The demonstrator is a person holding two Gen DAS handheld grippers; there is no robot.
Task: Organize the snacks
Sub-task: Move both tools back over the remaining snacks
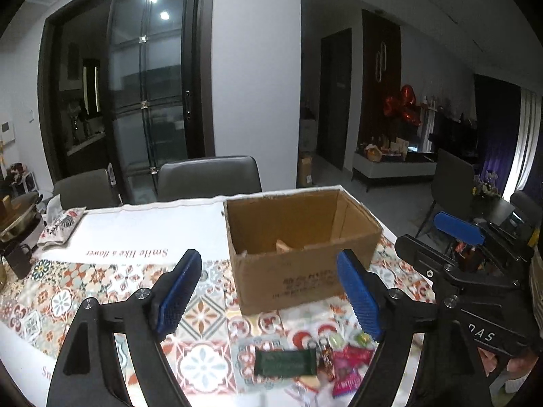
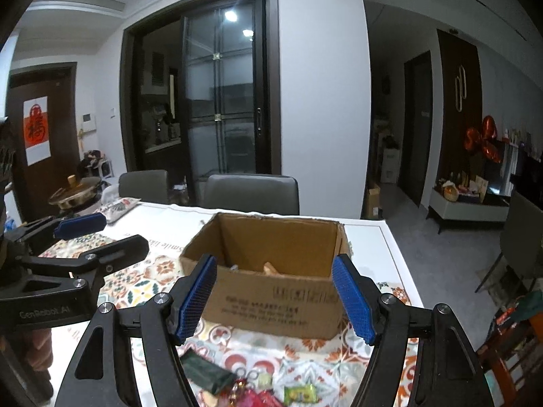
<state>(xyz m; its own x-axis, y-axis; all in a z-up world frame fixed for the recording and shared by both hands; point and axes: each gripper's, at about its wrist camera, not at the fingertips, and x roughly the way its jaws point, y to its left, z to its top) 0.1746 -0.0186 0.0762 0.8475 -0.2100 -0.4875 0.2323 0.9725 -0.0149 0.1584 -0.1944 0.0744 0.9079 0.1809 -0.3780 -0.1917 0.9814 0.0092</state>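
An open cardboard box [image 1: 298, 257] stands on the patterned tablecloth; it also shows in the right wrist view [image 2: 271, 291], with something tan inside. In front of it lies a small pile of snacks: a dark green bar [image 1: 285, 363], a pink packet [image 1: 349, 369] and small candies [image 1: 361, 338]. The right wrist view shows the green bar [image 2: 207, 371], a pink packet [image 2: 258, 398] and a green candy [image 2: 300, 394]. My left gripper [image 1: 271, 295] is open and empty, above the snacks. My right gripper [image 2: 276, 300] is open and empty, just right of the left one.
Two grey chairs [image 1: 210, 176] stand behind the table [image 1: 142, 234]. A tissue pack [image 1: 61, 225], a pot [image 1: 17, 217] and a dark mug [image 1: 17, 257] sit at the table's left end. The table's right edge [image 2: 397, 254] drops to the floor.
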